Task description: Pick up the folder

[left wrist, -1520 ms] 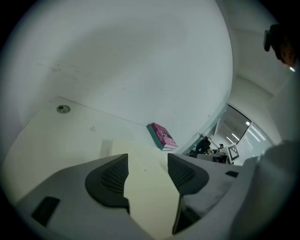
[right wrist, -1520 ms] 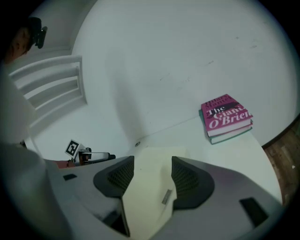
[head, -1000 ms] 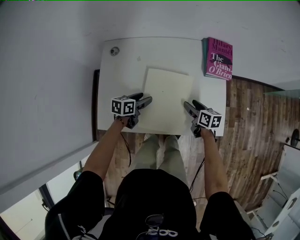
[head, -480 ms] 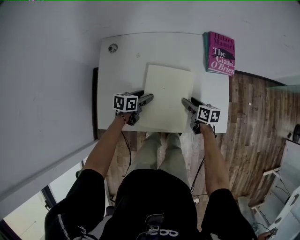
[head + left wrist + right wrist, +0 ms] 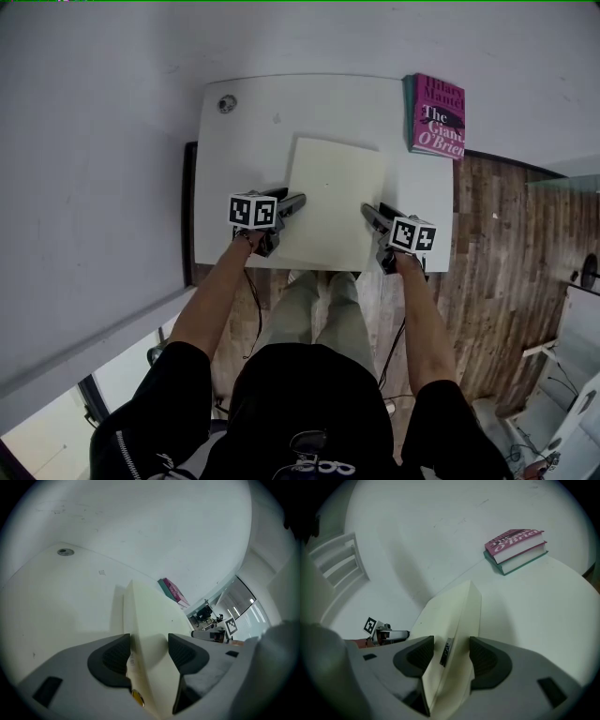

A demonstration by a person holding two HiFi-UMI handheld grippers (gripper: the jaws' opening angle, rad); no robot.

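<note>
A cream folder point(image 5: 333, 202) lies across the middle of the white table point(image 5: 239, 169). My left gripper point(image 5: 298, 200) is at the folder's left edge and my right gripper point(image 5: 367, 212) at its right edge. In the left gripper view the folder point(image 5: 145, 616) runs edge-on between the jaws of the left gripper point(image 5: 149, 651), which are shut on it. The right gripper view shows the same: the folder point(image 5: 452, 613) is pinched in the right gripper point(image 5: 451, 656), and its far end casts a shadow on the table.
Two stacked books, the top one pink point(image 5: 437, 116), sit at the table's far right corner, also seen as the pink book point(image 5: 516, 545). A round cable grommet point(image 5: 226, 103) is at the far left corner. A white wall borders the table; wooden floor point(image 5: 506, 244) lies to the right.
The right gripper has shifted slightly left, inward over the folder's right edge. The left gripper and the folder have hardly moved.
</note>
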